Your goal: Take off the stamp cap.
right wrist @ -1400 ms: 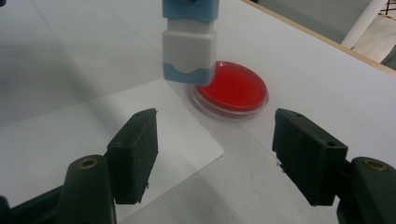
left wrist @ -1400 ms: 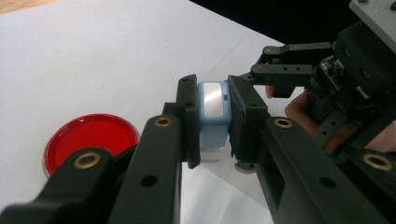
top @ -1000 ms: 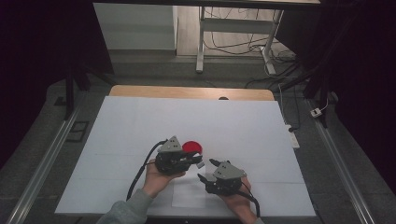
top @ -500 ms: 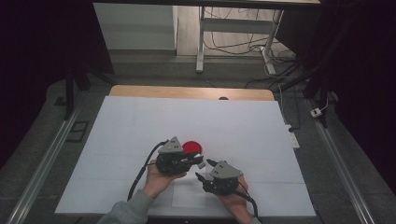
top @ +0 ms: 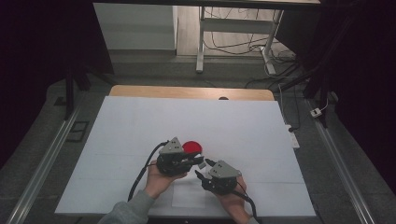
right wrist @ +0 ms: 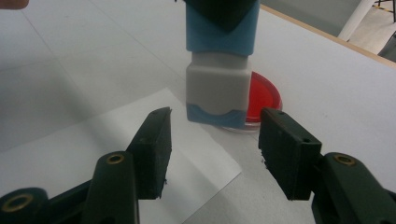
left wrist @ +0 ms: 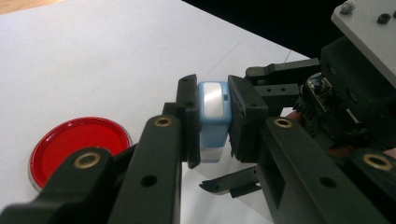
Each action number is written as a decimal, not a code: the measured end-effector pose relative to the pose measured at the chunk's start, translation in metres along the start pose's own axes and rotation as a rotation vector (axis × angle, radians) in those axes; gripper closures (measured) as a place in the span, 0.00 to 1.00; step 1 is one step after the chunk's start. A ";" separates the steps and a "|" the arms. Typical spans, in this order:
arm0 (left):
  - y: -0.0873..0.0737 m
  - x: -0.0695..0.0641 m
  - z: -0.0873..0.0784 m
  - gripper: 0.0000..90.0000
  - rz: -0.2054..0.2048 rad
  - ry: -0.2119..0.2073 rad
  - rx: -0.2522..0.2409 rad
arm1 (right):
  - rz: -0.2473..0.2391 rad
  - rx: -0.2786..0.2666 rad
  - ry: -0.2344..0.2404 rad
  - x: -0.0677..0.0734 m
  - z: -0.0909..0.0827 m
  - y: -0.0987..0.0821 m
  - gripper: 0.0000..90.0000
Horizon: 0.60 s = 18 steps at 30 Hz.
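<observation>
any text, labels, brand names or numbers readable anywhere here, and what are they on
None can be read.
Blue and grey block held in the left gripper: plain faces, no print.
Red dish: no marking.
Sheet of paper on the table: blank.
Right gripper, jaws just closing beside the block without touching it: no lettering.

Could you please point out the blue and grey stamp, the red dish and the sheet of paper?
blue and grey stamp (right wrist: 218, 88), right gripper view, on its grey body.
red dish (left wrist: 77, 144), left gripper view, on its red middle.
sheet of paper (right wrist: 93, 144), right gripper view, on a bare part.
</observation>
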<state>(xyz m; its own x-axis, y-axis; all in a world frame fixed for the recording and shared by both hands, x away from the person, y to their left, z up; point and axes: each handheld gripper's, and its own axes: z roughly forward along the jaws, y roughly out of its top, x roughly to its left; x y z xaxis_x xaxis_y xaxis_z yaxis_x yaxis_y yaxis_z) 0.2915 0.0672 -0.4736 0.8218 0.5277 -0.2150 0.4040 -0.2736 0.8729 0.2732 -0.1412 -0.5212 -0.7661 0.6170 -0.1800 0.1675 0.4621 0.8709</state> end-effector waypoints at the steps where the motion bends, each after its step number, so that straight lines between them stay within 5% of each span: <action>1: 0.000 0.000 0.000 0.84 0.001 0.001 0.000 | 0.001 -0.002 -0.005 0.000 0.000 0.000 0.50; 18: -0.002 0.000 0.001 0.84 -0.003 0.013 -0.001 | 0.025 -0.007 -0.009 0.000 0.000 0.001 0.66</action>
<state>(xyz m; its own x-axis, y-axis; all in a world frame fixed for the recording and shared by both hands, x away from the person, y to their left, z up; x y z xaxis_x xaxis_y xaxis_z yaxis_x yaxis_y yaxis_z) 0.2911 0.0664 -0.4757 0.8154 0.5388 -0.2116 0.4059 -0.2716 0.8726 0.2738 -0.1404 -0.5201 -0.7563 0.6339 -0.1618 0.1824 0.4418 0.8784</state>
